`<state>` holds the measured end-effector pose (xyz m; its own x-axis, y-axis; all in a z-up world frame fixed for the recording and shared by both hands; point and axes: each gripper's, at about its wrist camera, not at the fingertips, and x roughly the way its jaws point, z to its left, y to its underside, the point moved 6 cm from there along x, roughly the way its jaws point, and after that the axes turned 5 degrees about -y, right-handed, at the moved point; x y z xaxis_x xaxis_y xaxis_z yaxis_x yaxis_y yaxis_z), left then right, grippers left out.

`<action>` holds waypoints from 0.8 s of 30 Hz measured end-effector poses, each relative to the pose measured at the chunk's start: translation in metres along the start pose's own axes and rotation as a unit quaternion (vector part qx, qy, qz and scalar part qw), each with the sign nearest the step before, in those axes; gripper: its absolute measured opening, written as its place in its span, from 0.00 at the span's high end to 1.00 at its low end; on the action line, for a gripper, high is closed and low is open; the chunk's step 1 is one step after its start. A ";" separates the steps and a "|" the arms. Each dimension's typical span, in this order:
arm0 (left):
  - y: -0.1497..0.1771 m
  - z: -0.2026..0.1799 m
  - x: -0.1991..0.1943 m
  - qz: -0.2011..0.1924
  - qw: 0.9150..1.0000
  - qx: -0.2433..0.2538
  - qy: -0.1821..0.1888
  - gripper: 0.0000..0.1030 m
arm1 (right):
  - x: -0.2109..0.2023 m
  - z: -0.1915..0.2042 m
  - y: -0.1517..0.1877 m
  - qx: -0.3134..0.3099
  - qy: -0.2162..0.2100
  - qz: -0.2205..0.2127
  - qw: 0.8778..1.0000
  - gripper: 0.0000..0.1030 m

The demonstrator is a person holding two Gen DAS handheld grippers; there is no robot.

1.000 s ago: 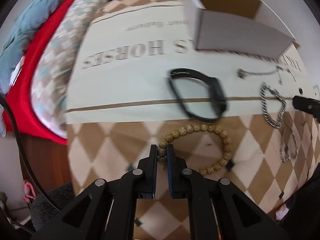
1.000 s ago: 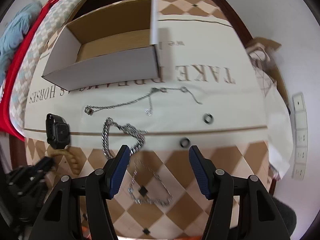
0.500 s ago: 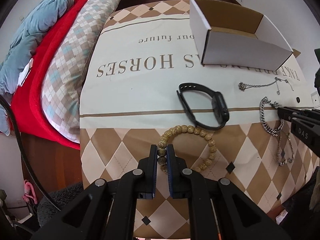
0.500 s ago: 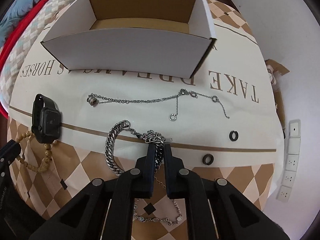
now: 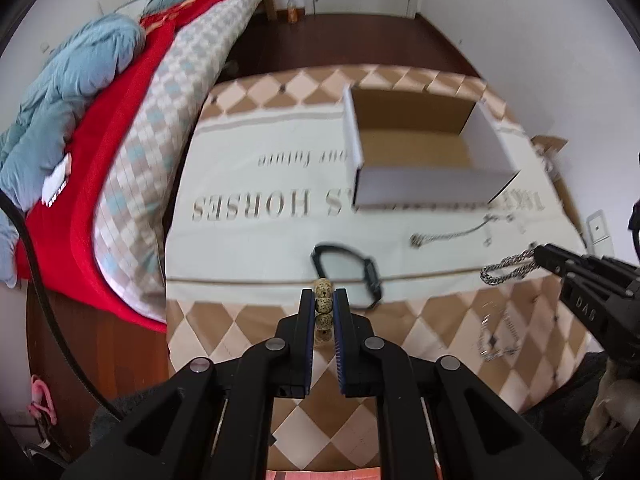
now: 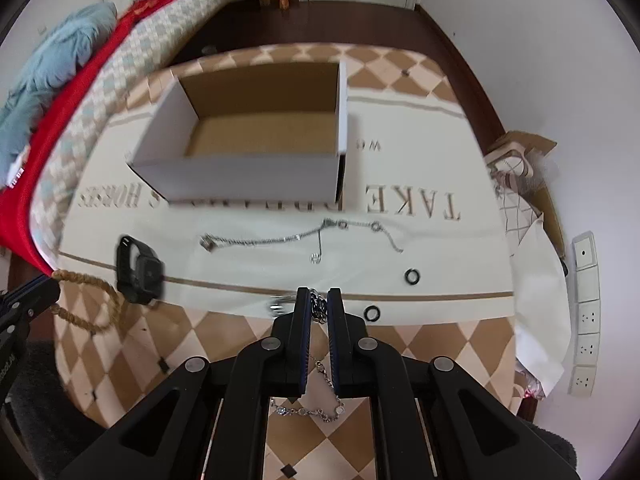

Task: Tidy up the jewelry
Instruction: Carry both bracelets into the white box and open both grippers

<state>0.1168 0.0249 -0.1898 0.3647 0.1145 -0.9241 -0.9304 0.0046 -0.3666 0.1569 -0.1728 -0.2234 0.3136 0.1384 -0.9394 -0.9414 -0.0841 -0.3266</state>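
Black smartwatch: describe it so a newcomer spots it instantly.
Start at the open cardboard box on the printed cloth. The black smartwatch lies in front of the box's left corner, on the cloth's brown stripe. It is the only dark, strapped, square-faced piece; its neighbours are chains and beads.

Each handheld black plastic left gripper (image 5: 324,304) and right gripper (image 6: 319,303) has two flat fingers with blue ribbed pads (image 6: 305,332), silver round screws at the linkage joints, and angular cut-out arms; white lettering marks the right one's side.
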 end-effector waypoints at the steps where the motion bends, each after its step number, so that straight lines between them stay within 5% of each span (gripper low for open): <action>1: -0.006 -0.002 -0.007 -0.006 1.000 0.001 0.005 0.94 | -0.006 0.001 -0.001 0.003 -0.007 -0.006 1.000 0.92; 16: -0.132 -0.030 -0.059 -0.084 0.995 0.043 0.029 0.94 | -0.083 -0.006 -0.102 0.016 -0.091 -0.083 0.992 0.92; 24: -0.182 -0.045 0.000 -0.016 0.995 0.043 0.087 0.94 | -0.024 -0.010 -0.149 0.024 -0.126 -0.022 0.992 0.92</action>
<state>0.2883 -0.0205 -0.1279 0.3880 -0.0604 -0.9197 -0.9153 0.0913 -0.3922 0.2907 -0.1733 -0.1530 0.3198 0.3828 -0.8667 -0.9341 -0.0258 -0.3561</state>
